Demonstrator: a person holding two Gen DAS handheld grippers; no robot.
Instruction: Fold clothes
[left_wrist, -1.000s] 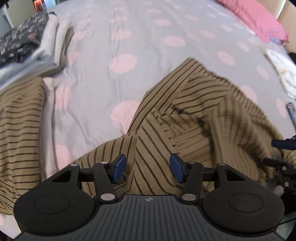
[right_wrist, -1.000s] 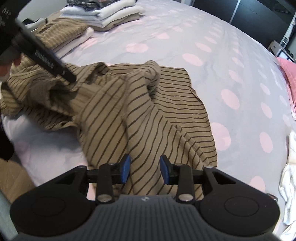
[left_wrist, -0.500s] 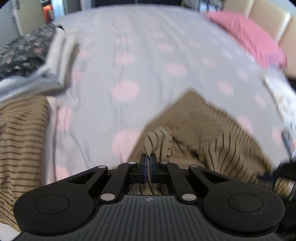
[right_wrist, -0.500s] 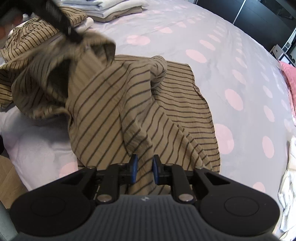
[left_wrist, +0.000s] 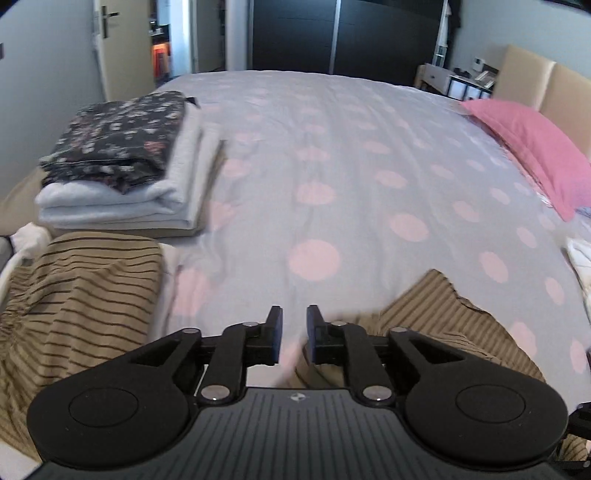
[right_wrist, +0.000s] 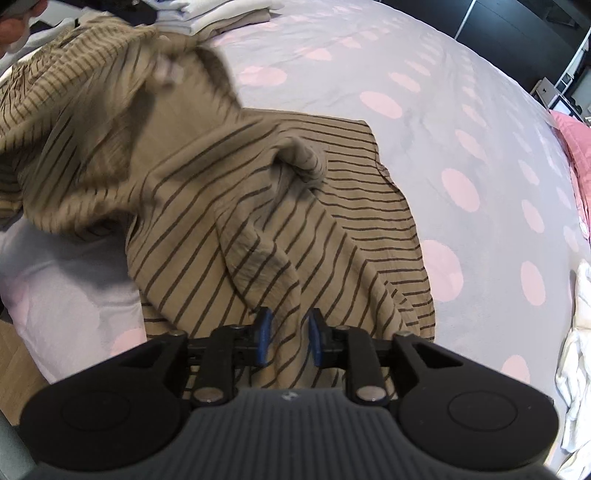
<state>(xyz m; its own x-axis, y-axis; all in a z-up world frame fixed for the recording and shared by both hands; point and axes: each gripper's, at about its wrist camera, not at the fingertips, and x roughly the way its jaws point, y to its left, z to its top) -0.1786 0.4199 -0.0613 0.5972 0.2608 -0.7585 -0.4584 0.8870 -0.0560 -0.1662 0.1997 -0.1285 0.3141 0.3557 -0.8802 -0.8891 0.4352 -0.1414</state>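
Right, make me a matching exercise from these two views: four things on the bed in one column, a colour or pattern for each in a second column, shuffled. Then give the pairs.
Things:
1. Garment in front of the right gripper
2. Pillow by the headboard
3. Top item of the folded stack
4. Bedcover

Descriptions:
A. Dark with a small floral print
B. Plain pink
C. Tan with dark stripes
D. Pale grey-lilac with pink dots

Pairs: 1-C, 2-B, 3-A, 4-D. The garment is the one being handled.
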